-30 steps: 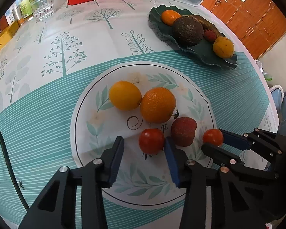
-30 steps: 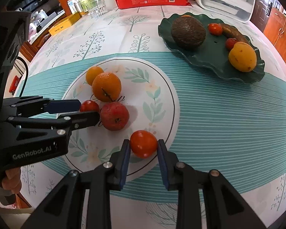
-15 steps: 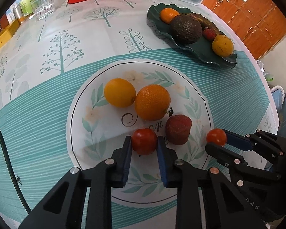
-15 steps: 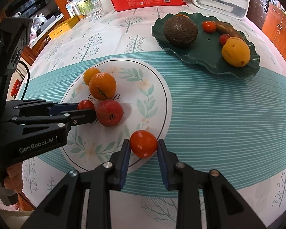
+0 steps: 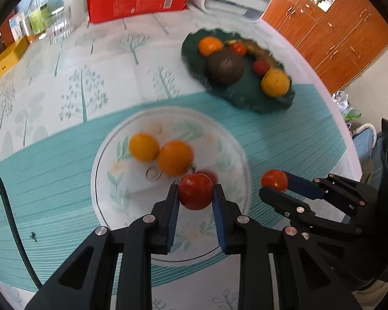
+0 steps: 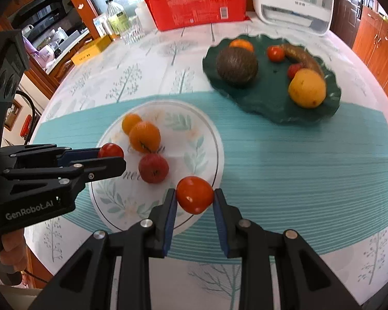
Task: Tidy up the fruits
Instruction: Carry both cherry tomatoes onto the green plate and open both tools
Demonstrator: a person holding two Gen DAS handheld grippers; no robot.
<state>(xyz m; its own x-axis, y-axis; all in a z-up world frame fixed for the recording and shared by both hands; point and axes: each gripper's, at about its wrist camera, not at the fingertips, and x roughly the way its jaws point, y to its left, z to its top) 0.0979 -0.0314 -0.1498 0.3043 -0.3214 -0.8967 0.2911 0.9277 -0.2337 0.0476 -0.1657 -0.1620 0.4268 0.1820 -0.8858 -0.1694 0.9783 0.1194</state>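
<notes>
My left gripper (image 5: 196,193) is shut on a red tomato (image 5: 195,191) and holds it above the white leaf-patterned plate (image 5: 111,180). My right gripper (image 6: 194,197) is shut on another red tomato (image 6: 194,194), raised over the plate's near right rim (image 6: 217,160). Two oranges (image 6: 144,136) and a red lychee-like fruit (image 6: 153,168) lie on the white plate. The dark green plate (image 6: 271,108) at the back right holds an avocado (image 6: 237,63), a yellow fruit (image 6: 307,87), an orange, small red fruits and a brown oblong fruit.
A red box (image 6: 196,5), a white appliance (image 6: 295,2), glasses and bottles (image 6: 116,18) stand at the table's far edge. The table's right edge runs by wooden cabinets (image 5: 336,33).
My left gripper closed on the tomato on the white plate and lifted it. Both grippers rose and pulled back with their tomatoes.
</notes>
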